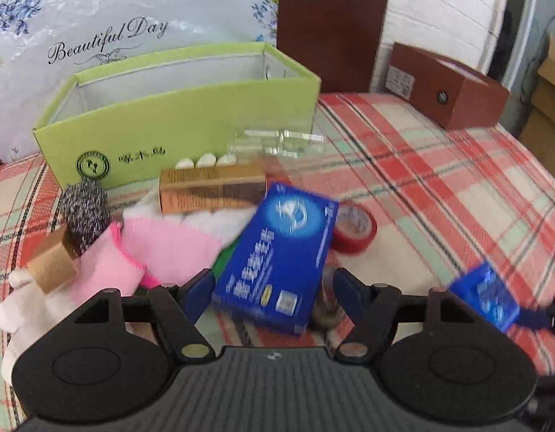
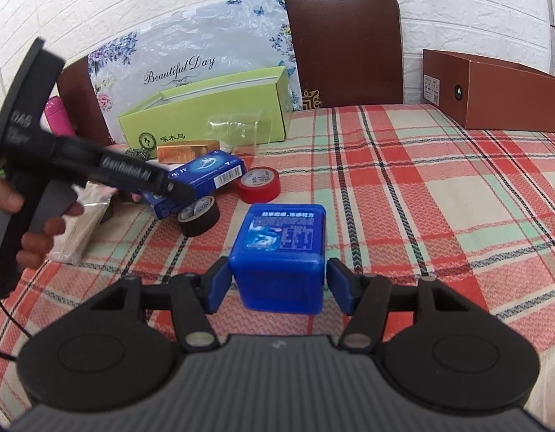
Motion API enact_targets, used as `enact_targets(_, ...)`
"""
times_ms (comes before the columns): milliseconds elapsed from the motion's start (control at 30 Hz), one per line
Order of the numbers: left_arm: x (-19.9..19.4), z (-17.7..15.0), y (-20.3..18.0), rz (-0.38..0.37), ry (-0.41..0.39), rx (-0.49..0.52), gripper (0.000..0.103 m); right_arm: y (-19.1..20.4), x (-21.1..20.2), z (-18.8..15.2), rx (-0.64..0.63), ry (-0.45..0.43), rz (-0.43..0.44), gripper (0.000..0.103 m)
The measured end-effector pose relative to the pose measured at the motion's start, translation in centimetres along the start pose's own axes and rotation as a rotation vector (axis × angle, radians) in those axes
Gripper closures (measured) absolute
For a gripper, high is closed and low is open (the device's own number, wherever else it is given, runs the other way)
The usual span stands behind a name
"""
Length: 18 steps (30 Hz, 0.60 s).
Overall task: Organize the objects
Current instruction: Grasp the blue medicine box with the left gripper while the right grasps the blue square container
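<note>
- Right wrist view: the right gripper (image 2: 277, 288) has its fingers spread, one on each side of a blue plastic tub (image 2: 282, 252) that sits on the plaid tablecloth (image 2: 421, 198). The left pad looks to be touching the tub's side; the right pad stands just off it.
- Left of the tub lie a red tape roll (image 2: 258, 184) and a dark tape roll (image 2: 198, 216), the dark one closer to the camera.
- A flat blue carton (image 2: 205, 172) sits beside both rolls, partly hidden by the left gripper's black body, which a bare hand (image 2: 32, 230) holds at the frame's left edge.
- Left wrist view, blurred: the left gripper (image 1: 273, 288) is spread wide with the flat blue carton (image 1: 281, 255) lying tilted between its fingers; I cannot tell whether either pad touches it.
- Behind the carton are a gold box (image 1: 210, 189), pink and white gloves (image 1: 162, 248), a steel scourer (image 1: 84, 208) and a clear plastic package (image 1: 273, 142).
- An open green box (image 1: 176, 122) stands at the back of the table, its inside mostly hidden by the front wall.
- A brown box (image 1: 450, 88) sits well apart at the far right corner.
</note>
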<state>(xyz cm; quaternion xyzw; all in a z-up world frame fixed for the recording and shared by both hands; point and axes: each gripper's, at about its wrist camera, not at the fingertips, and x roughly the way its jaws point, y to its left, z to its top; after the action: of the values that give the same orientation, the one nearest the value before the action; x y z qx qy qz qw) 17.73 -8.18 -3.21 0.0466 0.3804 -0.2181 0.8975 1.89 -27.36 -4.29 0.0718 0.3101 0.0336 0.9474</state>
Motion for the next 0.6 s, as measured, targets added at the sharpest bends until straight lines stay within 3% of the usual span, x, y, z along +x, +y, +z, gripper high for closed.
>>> enact_targets(133,1.4,1.1,-0.9,0.024,0.015,0.006,0.026,-0.2,0.0,-0.1,0.013,0.002,-0.006,0.045)
enact_targets(167,1.8,1.0,-1.1,0.035,0.028,0.017,0.035,-0.2,-0.1,-0.1,0.012,0.002,-0.004,0.046)
enact_targets(233,1.4,0.6,-1.2,0.045,0.026,0.021,0.037,0.0,-0.2,-0.2,0.004,0.011,-0.003,0.047)
enact_targets(300,0.1,-0.2,-1.2,0.044,0.04,0.014,0.04,0.3,-0.7,-0.3,-0.014,0.023,0.037,0.047)
enact_targets(433,-5.0,-3.4,-0.7,0.052,0.025,-0.018,0.041,1.1,-1.8,-0.7,-0.052,0.051,0.22,0.047)
enact_targets(600,-8.7,-8.2,0.6,0.119,0.061,-0.121,0.04,3.3,-1.7,-1.3,-0.143,0.104,0.226,0.047)
